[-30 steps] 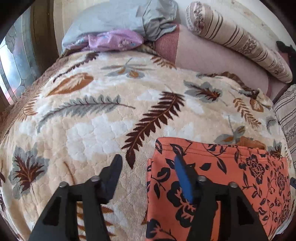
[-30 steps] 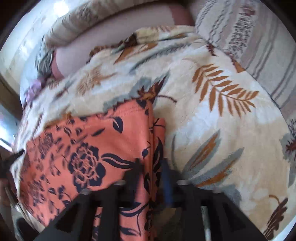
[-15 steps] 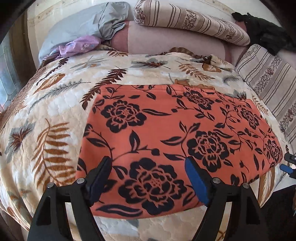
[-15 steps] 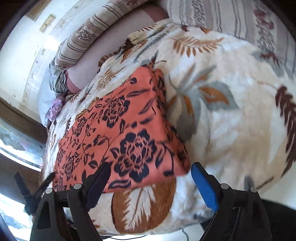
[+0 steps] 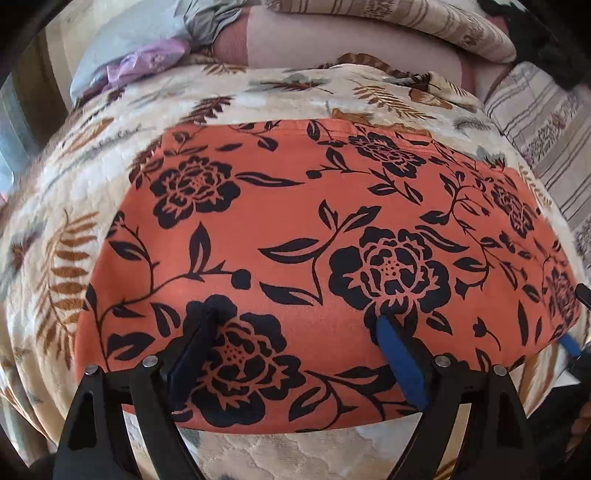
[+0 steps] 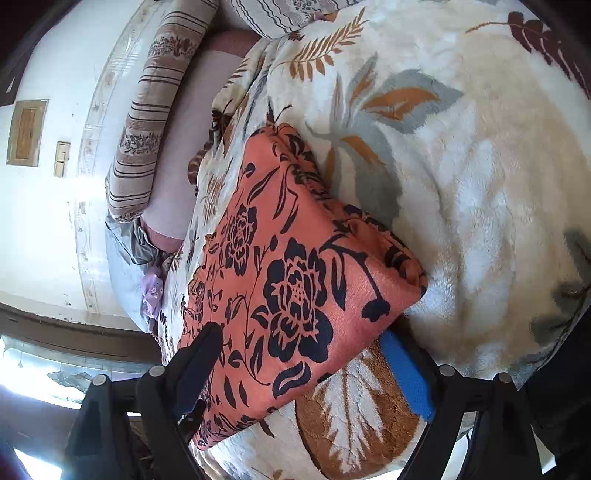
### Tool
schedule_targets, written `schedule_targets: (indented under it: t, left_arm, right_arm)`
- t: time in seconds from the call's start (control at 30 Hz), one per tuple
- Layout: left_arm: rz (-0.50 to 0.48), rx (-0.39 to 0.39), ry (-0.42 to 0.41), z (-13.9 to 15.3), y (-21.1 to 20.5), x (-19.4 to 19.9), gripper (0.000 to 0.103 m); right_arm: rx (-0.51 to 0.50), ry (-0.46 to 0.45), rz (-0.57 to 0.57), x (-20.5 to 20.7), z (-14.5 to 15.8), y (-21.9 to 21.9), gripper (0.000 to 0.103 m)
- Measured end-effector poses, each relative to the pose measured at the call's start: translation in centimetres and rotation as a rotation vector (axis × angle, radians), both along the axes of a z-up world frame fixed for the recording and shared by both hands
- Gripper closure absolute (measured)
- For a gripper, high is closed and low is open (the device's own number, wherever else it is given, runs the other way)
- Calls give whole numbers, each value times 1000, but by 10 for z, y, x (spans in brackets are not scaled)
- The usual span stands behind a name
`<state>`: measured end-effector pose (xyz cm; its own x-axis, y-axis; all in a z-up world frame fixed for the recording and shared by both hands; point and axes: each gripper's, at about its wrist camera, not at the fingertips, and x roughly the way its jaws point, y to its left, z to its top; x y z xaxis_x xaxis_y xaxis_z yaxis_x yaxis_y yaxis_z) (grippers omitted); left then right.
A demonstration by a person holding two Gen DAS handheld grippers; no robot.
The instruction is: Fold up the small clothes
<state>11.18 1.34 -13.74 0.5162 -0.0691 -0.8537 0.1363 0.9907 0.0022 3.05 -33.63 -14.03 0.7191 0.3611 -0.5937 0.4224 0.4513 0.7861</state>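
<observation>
Orange black-floral folded cloth (image 5: 295, 236) on leaf-print fleece blanket (image 5: 55, 229). Left gripper (image 5: 299, 325) just opening, released, above cloth's 6 o'clock edge. Right gripper (image 6: 299, 343) just closing, straddling 5 o'clock corner, not yet pinching; may snag blanket w/ cloth.

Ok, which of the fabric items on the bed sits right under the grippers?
The orange garment with black flowers, folded flat on the leaf-print blanket. The grey and purple cloths lie far off by the pillows.

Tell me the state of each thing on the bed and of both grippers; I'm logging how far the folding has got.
Orange floral garment: folded into a flat rectangle, lying on the blanket.
Leaf-print blanket: spread over the bed.
Left gripper: jaws wide and just opening, over the garment's near edge, gripping nothing.
Right gripper: open, jaws just closing, straddling the garment's corner.
Grey and lilac clothes: crumpled, unfolded.
</observation>
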Motion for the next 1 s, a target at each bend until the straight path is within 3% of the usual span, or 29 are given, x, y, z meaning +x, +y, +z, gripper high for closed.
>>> schedule_targets:
  t: [0.03, 0.07, 0.13, 0.2, 0.23, 0.27, 0.33, 0.37, 0.4, 0.43, 0.47, 0.5, 0.53, 0.63, 0.67, 0.73, 0.8, 0.83, 0.9, 0.93, 0.97, 1.0]
  left_arm:
    - [-10, -5, -33, 8, -2, -4, 14]
    - [-20, -39, -65, 18, -3, -8, 14]
    - [-31, -97, -128, 36, -5, -11, 14]
    - [-37, -118, -162, 44, -9, -8, 14]
    - [-40, -125, -154, 41, -12, -4, 14]
    - [-43, -122, -128, 34, -15, 2, 14]
    - [-53, -69, -25, 7, -24, 17, 14]
    - [-65, -33, -12, -5, -28, 20, 13]
    - [-82, -13, -98, -5, -31, 15, 10]
    - [-94, 5, -141, -6, -35, 10, 10]
    - [-97, 3, -155, -7, -34, 7, 10]
    - [-98, -17, -164, -6, -31, 6, 10]
    - [-107, -31, -154, -6, -28, 7, 10]
    - [-131, -59, -133, 0, -20, 9, 10]
    - [-120, -73, -133, 2, -17, 10, 10]
    - [-99, -113, -131, 4, -14, 7, 10]
    - [-80, -167, -159, 10, -12, 5, 10]
    - [-68, -185, -189, 15, -9, 1, 10]
    - [-53, -194, -233, 22, -9, -1, 10]
    - [-56, -185, -231, 22, -10, 0, 10]
    - [-56, -161, -208, 17, -12, 4, 10]
    - [-49, -120, -157, 6, -15, 10, 10]
  right_arm:
    - [-25, 14, 13, 1, 2, 0, 63]
    - [-50, 25, 15, -1, 3, -3, 69]
    - [-69, 38, 26, -1, 4, -7, 69]
    - [-54, 47, 22, 1, 1, -8, 61]
    - [-53, 44, 9, 2, 0, -8, 35]
    - [-35, 8, -5, 0, -1, -9, 23]
    - [-34, 12, -29, 3, -1, -8, 21]
    - [-36, 12, -28, 7, -1, -8, 20]
    - [-48, 15, -26, 12, 0, -8, 22]
    - [-84, 23, -19, 19, 2, -9, 34]
    - [-139, 51, -8, 25, 3, -10, 83]
    - [-144, 72, -2, 29, 3, -13, 92]
    - [-139, 71, -10, 28, 6, -14, 92]
    - [-286, 36, -9, 9, 34, 0, 92]
    - [-286, 63, -3, 4, 27, 1, 92]
    - [-230, 126, 27, 2, -5, -3, 86]
    - [-128, 59, -23, -8, -11, -15, 84]
    - [-121, 59, -28, -8, -7, -16, 76]
    - [-156, 37, -5, -6, 6, -12, 46]
    - [-165, 6, -1, -6, 13, -10, 21]
    - [-177, -18, -7, -6, 19, -8, 14]
    - [-184, -22, -10, -4, 21, -8, 14]
